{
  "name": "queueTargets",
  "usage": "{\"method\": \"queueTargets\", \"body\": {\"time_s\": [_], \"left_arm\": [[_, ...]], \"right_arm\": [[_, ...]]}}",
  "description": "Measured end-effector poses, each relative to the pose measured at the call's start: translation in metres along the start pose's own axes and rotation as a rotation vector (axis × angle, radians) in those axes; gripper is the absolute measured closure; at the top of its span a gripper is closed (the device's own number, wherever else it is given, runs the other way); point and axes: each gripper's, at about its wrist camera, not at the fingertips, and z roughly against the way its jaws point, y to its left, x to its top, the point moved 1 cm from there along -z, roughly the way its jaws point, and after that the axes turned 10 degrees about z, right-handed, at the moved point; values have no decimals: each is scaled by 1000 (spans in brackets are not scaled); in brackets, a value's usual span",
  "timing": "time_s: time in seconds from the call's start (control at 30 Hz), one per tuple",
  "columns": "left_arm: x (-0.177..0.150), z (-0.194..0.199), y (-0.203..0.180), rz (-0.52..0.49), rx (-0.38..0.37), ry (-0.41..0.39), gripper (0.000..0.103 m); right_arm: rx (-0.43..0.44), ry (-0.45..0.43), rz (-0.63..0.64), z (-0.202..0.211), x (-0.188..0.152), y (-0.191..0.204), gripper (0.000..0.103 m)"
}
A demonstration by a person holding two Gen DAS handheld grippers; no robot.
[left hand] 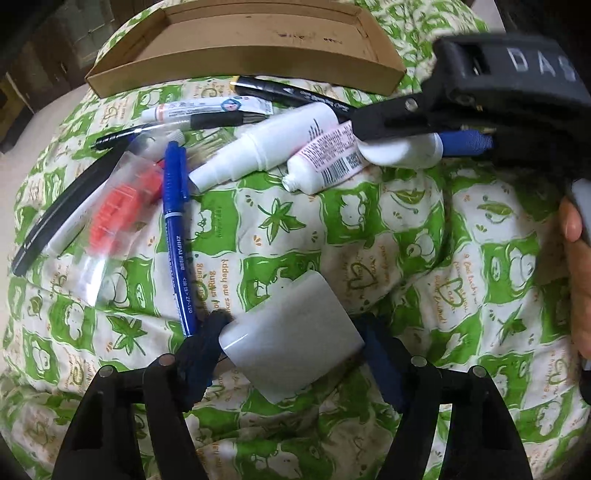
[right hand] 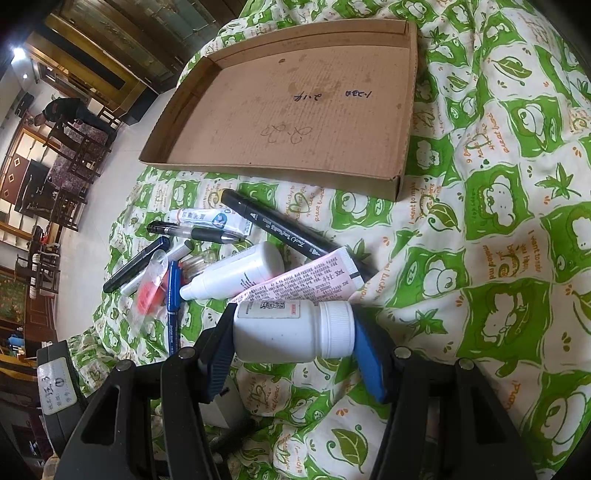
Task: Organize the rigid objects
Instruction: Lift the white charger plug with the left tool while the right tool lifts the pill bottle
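My left gripper (left hand: 291, 341) is shut on a white rectangular block (left hand: 291, 336), held just above the green-patterned cloth. My right gripper (right hand: 293, 332) is shut on a white pill bottle (right hand: 291, 330), lying sideways between the blue pads; it also shows in the left wrist view (left hand: 400, 149). A shallow cardboard tray (right hand: 400, 181) lies beyond, its bare floor (left hand: 258, 31) showing. In front of it lies a pile: a white spray bottle (right hand: 236, 273), a pink tube (right hand: 306, 282), a black marker (right hand: 280, 229), a blue pen (left hand: 177, 229), a black gel pen (right hand: 195, 232), a small ointment tube (right hand: 207, 218).
A clear bag with a red item (left hand: 122, 203) and a long black item (left hand: 55, 218) lie at the pile's left. The cloth (right hand: 498, 258) is rumpled, with bare room to the right. Floor and wooden furniture (right hand: 66, 155) lie beyond the left edge.
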Motion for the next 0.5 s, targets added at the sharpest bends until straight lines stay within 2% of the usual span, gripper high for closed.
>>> {"method": "queueTargets", "body": {"time_s": [0.2,0.5], "left_arm": [[-2,12,5,14,-78,-49,27],[-2,32,18,59,-145,-91,27]], "right_arm": [[-2,-8,-1,1,0,-1,45],[0,-28,0,6,-1,-2,45]]}}
